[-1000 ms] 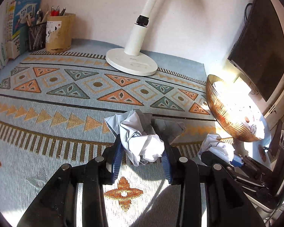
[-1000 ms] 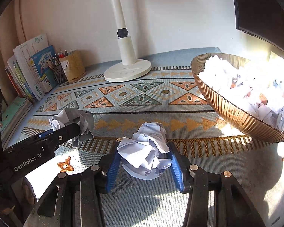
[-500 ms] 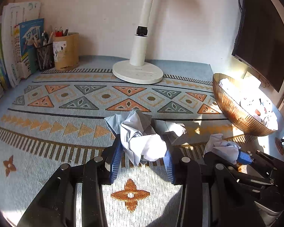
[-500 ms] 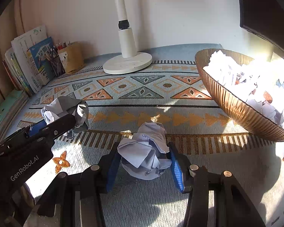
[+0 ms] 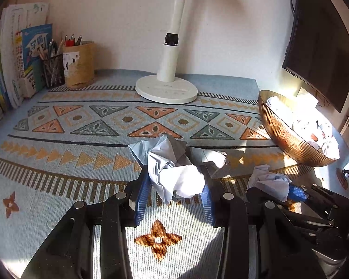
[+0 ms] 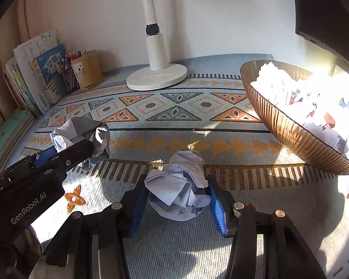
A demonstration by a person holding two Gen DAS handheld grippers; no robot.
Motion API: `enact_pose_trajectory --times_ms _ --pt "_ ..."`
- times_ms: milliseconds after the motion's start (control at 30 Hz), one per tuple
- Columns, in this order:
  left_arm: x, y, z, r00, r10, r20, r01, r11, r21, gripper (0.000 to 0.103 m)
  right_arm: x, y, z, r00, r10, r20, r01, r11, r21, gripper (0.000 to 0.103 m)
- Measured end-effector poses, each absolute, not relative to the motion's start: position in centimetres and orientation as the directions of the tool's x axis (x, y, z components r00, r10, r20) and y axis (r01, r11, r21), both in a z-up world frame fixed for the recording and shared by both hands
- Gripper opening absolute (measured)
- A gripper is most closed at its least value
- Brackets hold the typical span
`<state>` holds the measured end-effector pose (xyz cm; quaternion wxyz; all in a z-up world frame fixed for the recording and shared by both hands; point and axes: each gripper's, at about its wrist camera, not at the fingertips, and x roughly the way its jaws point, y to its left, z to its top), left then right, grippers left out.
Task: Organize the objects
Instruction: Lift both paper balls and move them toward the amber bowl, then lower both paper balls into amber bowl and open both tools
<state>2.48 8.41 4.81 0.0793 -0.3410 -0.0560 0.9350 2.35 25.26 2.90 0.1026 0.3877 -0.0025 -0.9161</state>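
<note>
In the left wrist view, the left tool (image 5: pixel 174 194) is closed on a crumpled grey-white paper ball (image 5: pixel 172 172); its blue pads press the ball from both sides, above the patterned mat (image 5: pixel 81 139) that covers the counter. To the right and lower, the right tool (image 5: pixel 288 191) holds a second paper ball (image 5: pixel 268 181). Behind it a ribbed copper bowl (image 5: pixel 283 134) stands on the mat, filled with more crumpled paper. A white lamp base (image 5: pixel 166 90), a pen cup (image 5: pixel 78 65) and some books (image 5: pixel 23 58) are at the back.

In the right wrist view, the right tool (image 6: pixel 176 198) grips its pale paper ball (image 6: pixel 179 190) between the blue pads, just above the mat (image 6: pixel 174 116). The left tool (image 6: pixel 65 150) is on the left, with its grey-white ball (image 6: pixel 81 132) at the tip. The bowl (image 6: pixel 290 134) stands near on the right, apart from both balls.
</note>
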Motion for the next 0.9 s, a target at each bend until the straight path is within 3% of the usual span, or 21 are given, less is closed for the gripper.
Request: enact_pose_trajectory --times_ms 167,333,500,700,733,767,833,900 --pt "2.7 8.8 5.0 -0.757 0.202 -0.622 -0.133 -0.979 -0.157 0.037 3.3 26.1 4.0 -0.72 -0.189 -0.668 0.166 -0.981 0.1 0.048" --pt "2.2 9.9 7.8 -0.731 0.318 -0.604 -0.236 -0.948 -0.213 0.036 4.5 30.1 8.5 -0.778 -0.231 -0.584 0.135 -0.97 0.204 0.048" --pt "-0.1 13.9 13.4 -0.74 0.415 -0.529 -0.368 -0.909 -0.198 0.036 2.7 37.5 14.9 -0.88 -0.074 -0.468 -0.037 -0.974 0.223 0.048" --pt "-5.3 21.6 15.0 -0.648 0.562 -0.514 -0.516 -0.821 -0.247 0.036 -3.4 45.1 16.1 -0.851 0.072 -0.52 -0.234 -0.939 0.253 0.048" --pt "-6.2 22.8 14.8 -0.628 0.58 -0.518 -0.531 -0.807 -0.26 0.036 -4.4 46.0 15.9 -0.846 0.075 -0.528 -0.245 -0.933 0.261 0.052" --pt "-7.0 23.9 14.6 -0.6 0.609 -0.518 -0.551 -0.785 -0.284 0.037 -5.5 46.6 15.7 -0.839 0.08 -0.539 -0.255 -0.931 0.26 0.067" --pt "-8.2 25.6 14.3 -0.562 0.652 -0.509 -0.579 -0.749 -0.321 0.046 -6.7 47.6 15.2 -0.828 0.108 -0.551 -0.282 -0.929 0.24 0.081" --pt "-8.9 26.9 14.2 -0.561 0.654 -0.507 -0.586 -0.747 -0.314 0.064 -6.8 47.9 14.9 -0.82 0.141 -0.555 -0.301 -0.931 0.208 0.081"
